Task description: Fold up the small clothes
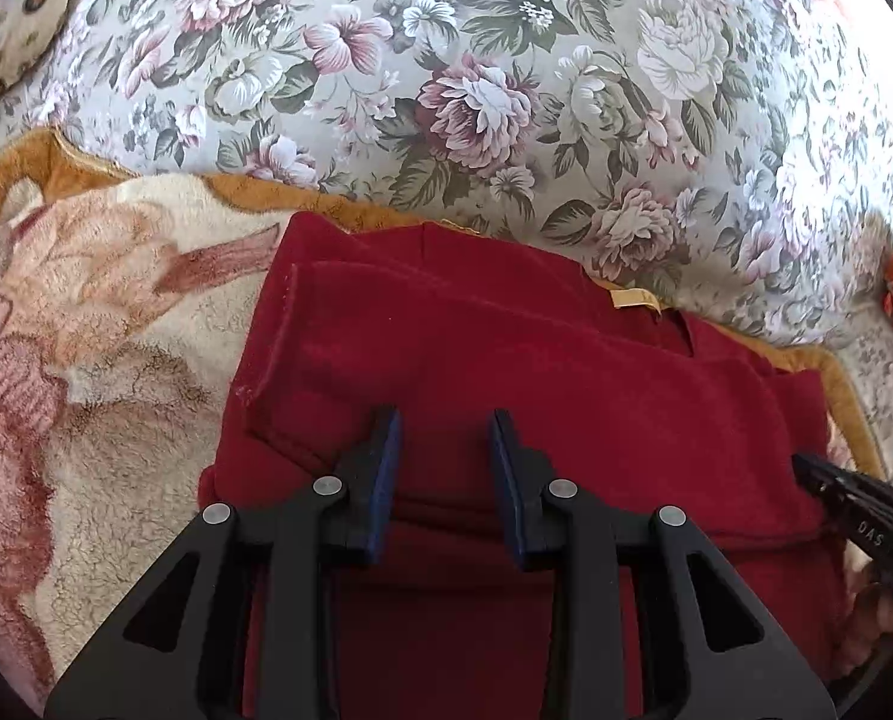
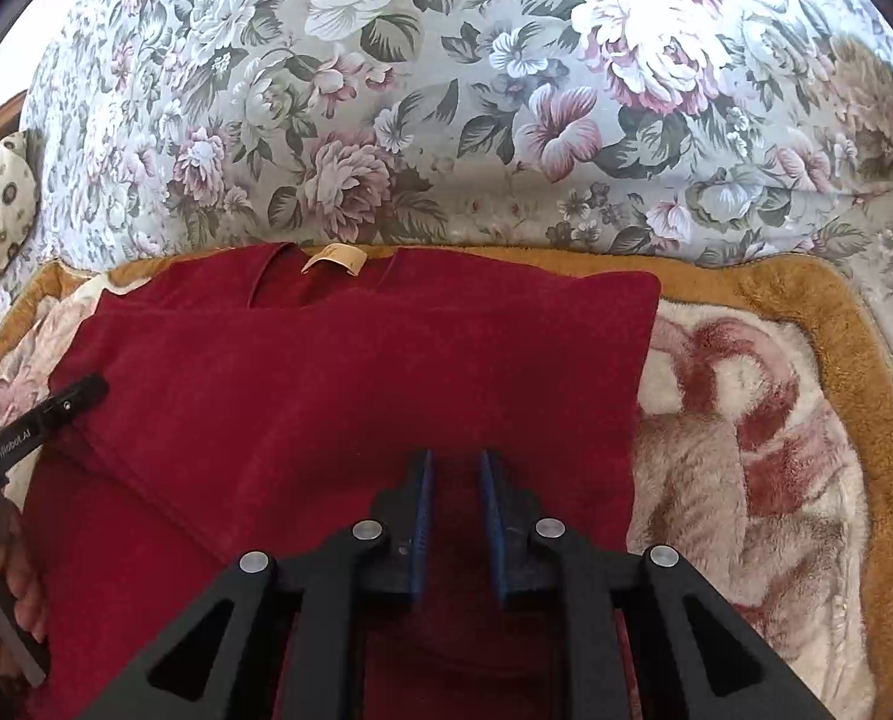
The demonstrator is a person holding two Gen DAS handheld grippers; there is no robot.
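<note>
Fleece blanket [image 2: 746, 420] | red garment [image 2: 356, 390] folded, right edge free | both claws narrowly parted, empty

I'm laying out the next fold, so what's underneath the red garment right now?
The red garment lies on a fluffy cream blanket with a mustard border, over a floral bedspread. Whatever is directly under it is covered.

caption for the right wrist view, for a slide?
Right claw open above a folded red garment on a fleece blanket, floral cushion behind.
</note>
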